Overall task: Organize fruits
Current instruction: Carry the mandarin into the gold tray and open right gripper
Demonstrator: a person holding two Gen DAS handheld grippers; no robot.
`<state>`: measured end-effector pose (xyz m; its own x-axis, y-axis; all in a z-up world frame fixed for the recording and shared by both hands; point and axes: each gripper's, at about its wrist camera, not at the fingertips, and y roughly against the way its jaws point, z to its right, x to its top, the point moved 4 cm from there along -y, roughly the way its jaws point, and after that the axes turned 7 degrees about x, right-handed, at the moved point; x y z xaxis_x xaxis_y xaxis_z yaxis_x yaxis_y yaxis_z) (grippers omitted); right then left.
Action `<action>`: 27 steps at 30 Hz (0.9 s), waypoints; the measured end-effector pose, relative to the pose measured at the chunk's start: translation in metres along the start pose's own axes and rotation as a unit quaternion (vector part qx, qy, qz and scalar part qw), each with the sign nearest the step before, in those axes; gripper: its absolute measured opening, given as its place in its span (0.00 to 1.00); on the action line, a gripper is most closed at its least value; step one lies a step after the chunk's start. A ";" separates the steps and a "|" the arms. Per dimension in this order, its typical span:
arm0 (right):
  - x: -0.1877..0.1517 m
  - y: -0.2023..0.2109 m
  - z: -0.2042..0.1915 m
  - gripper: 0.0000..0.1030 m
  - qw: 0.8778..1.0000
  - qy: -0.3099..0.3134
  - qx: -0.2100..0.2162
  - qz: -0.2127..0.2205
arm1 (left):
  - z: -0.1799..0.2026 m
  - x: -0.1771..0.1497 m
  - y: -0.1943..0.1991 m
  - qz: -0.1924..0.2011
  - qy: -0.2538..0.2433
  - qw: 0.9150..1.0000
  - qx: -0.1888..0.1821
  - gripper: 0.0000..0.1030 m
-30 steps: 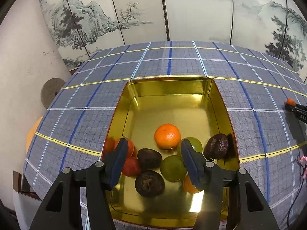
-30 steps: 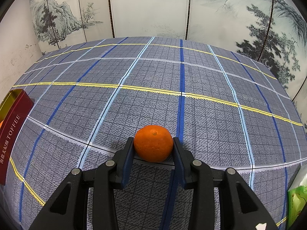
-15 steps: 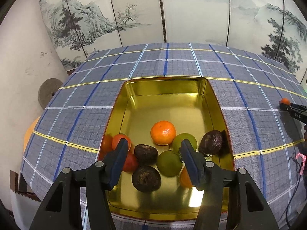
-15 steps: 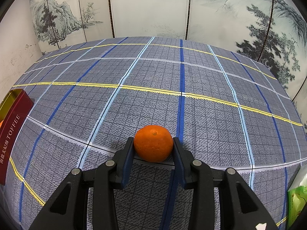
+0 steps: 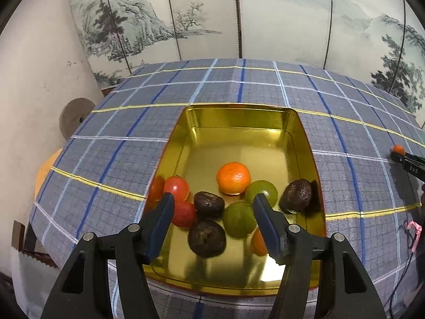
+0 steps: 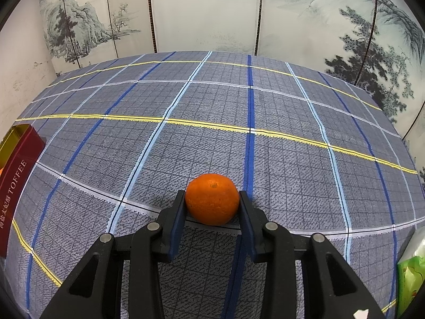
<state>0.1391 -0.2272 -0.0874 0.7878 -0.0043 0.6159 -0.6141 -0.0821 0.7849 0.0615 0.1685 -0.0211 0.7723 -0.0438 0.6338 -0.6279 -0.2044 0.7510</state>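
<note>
Glossy metal tin (image 5: 239, 117), woven tablecloth (image 6: 212, 138)

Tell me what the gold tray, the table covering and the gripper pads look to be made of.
Gold tray: likely thin metal, glossy; it mirrors the fruit and light. Table covering: woven cloth, matte, with visible weave and plaid stripes. Pads of the right gripper, shut on the orange: dark blue, matte, probably rubber or foam; cannot tell which.
</note>
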 end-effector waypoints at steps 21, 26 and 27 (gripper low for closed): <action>0.011 0.030 -0.034 0.33 1.000 0.021 0.018 0.012 | -0.011 -0.002 0.008 0.014 0.009 1.000 0.015 0.78; 0.015 0.039 -0.061 0.33 0.998 0.037 0.043 0.018 | -0.021 -0.003 0.010 0.014 0.021 0.999 0.022 0.78; 0.016 0.041 -0.068 0.33 0.998 0.043 0.048 0.019 | -0.024 -0.003 0.010 0.014 0.023 0.999 0.023 0.78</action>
<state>0.1236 -0.1631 -0.0408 0.7545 0.0760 0.6518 -0.6328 -0.1789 0.7534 0.0504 0.1899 -0.0112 0.7480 -0.0050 0.6637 -0.6438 -0.2491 0.7236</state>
